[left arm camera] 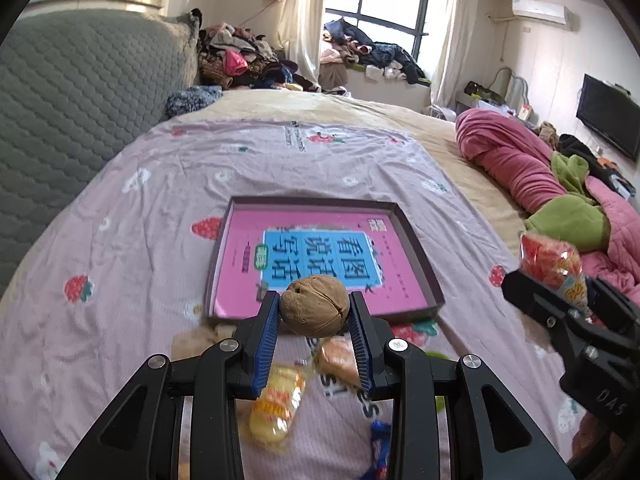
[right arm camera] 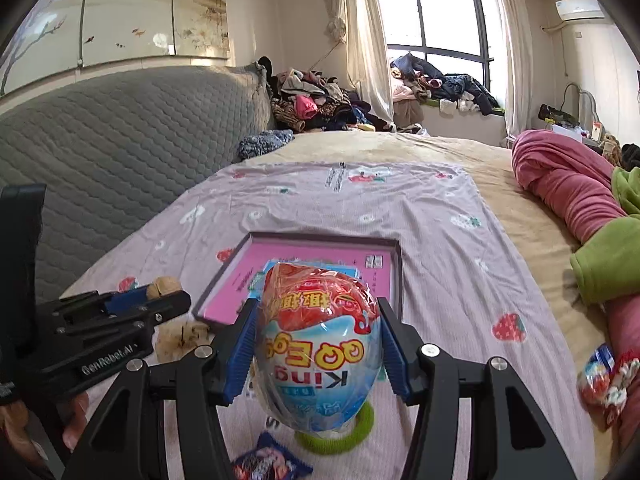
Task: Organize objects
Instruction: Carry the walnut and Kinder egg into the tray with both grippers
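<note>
My left gripper (left arm camera: pixel 314 310) is shut on a brown walnut (left arm camera: pixel 314 306) and holds it above the near edge of a dark shallow box (left arm camera: pixel 420 248) with a pink book inside. My right gripper (right arm camera: pixel 316 338) is shut on a red and blue wrapped toy egg (right arm camera: pixel 318 344), held above the cloth in front of the same box (right arm camera: pixel 398 276). The left gripper and walnut (right arm camera: pixel 162 285) show at the left of the right wrist view. The right gripper and egg (left arm camera: pixel 554 268) show at the right of the left wrist view.
On the pink strawberry cloth (left arm camera: pixel 160 200) lie a yellow snack packet (left arm camera: pixel 276 408), an orange wrapped snack (left arm camera: pixel 336 360), a blue packet (right arm camera: pixel 272 460), a green ring (right arm camera: pixel 340 440), another walnut (right arm camera: pixel 182 334) and a second toy egg (right arm camera: pixel 600 376). A pink quilt (right arm camera: pixel 568 188) lies right, a grey headboard (left arm camera: pixel 80 100) left.
</note>
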